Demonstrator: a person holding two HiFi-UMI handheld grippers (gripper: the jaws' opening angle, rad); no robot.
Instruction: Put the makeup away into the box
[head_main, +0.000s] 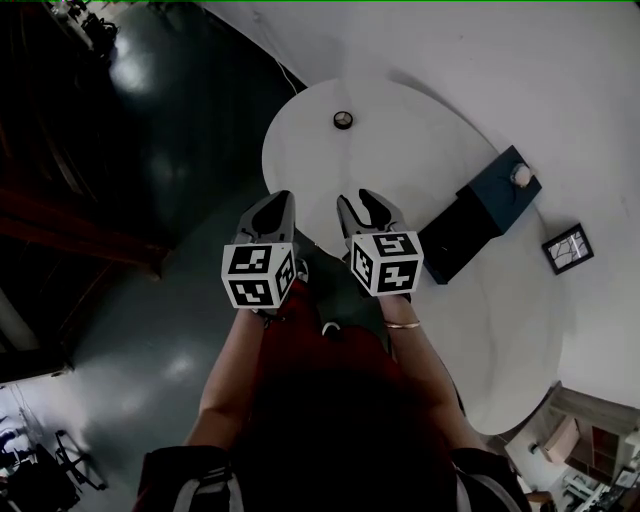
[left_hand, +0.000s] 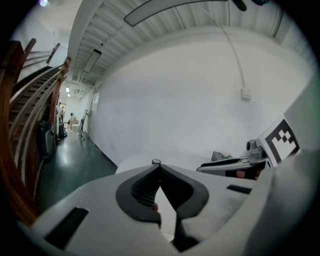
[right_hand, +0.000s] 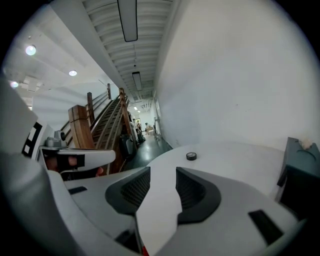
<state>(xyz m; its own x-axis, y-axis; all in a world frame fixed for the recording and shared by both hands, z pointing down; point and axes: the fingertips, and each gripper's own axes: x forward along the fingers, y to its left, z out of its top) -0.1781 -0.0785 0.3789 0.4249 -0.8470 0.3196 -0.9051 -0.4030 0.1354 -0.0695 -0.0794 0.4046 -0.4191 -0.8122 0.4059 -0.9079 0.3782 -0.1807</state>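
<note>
Head view: the left gripper (head_main: 279, 198) and the right gripper (head_main: 356, 197) were held side by side over the near edge of the white table (head_main: 430, 130), both pointed toward its far side.
Left gripper state: the jaws were clenched, with the dark pads met at their tips, and nothing was seen gripped between them.
Right gripper state: the jaws were released and stood apart, and only bare tabletop was seen in the gap.
Makeup: a small round black makeup pot (head_main: 343, 120) was seen resting on the far part of the table, outside the box and well apart from both grippers.
Box: a dark blue box (head_main: 495, 195) was placed on the right side of the table, well apart from the makeup pot and to the right of the right gripper.
Box top: a small pale object (head_main: 521, 175) was seen at the far end of the box; what it was could not be told.
Right of box: a dark framed panel (head_main: 568, 248) was laid flat on the table, near the box but apart from it.
Left of table: a dark glossy floor (head_main: 150, 150) was seen.
</note>
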